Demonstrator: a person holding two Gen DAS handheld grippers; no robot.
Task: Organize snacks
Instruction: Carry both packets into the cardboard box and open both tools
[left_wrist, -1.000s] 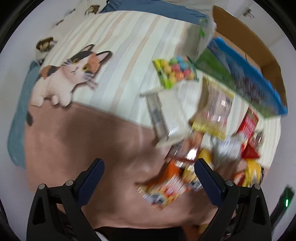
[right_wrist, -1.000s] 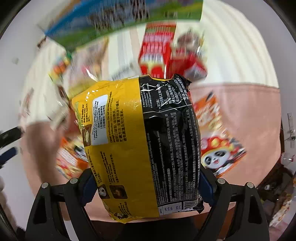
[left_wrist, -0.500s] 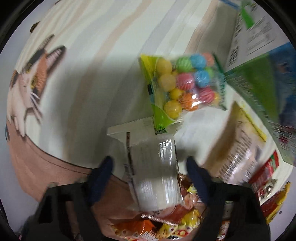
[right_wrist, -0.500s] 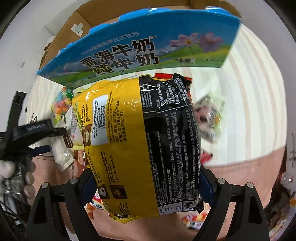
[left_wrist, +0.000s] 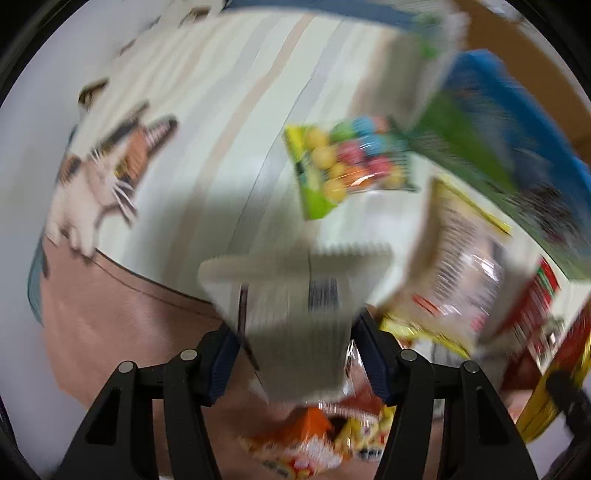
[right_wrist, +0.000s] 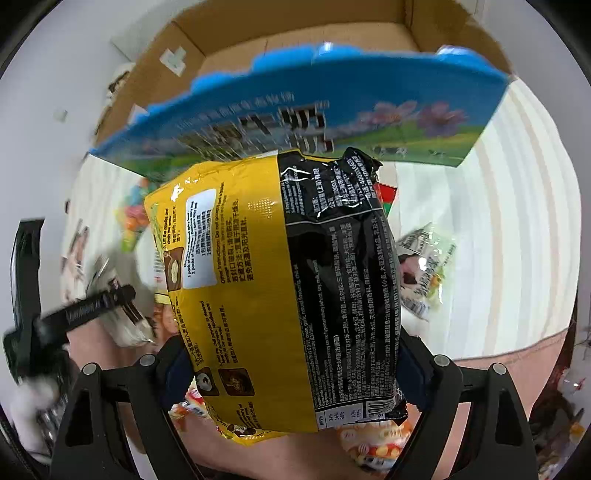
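Observation:
My left gripper (left_wrist: 295, 354) is shut on a white snack packet (left_wrist: 295, 314) with a serrated top edge, held above the bed. My right gripper (right_wrist: 291, 369) is shut on a yellow and black noodle packet (right_wrist: 280, 288), which fills the middle of the right wrist view. The left gripper (right_wrist: 92, 306) with its white packet shows at the left of that view. A bag of coloured candy balls (left_wrist: 347, 162) lies on the striped bedcover (left_wrist: 240, 110) beyond the left gripper. A clear packet with a yellow edge (left_wrist: 454, 266) lies to its right.
A blue and green milk carton box (right_wrist: 314, 114) stands in front of an open cardboard box (right_wrist: 295, 33). Red packets (left_wrist: 532, 302) and orange packets (left_wrist: 306, 443) lie around. A small clear packet (right_wrist: 424, 266) lies right. A cat print (left_wrist: 107, 170) marks the cover.
The left gripper has closed on the white packet and lifted it. The right gripper has carried the noodle packet up toward the milk carton and cardboard box.

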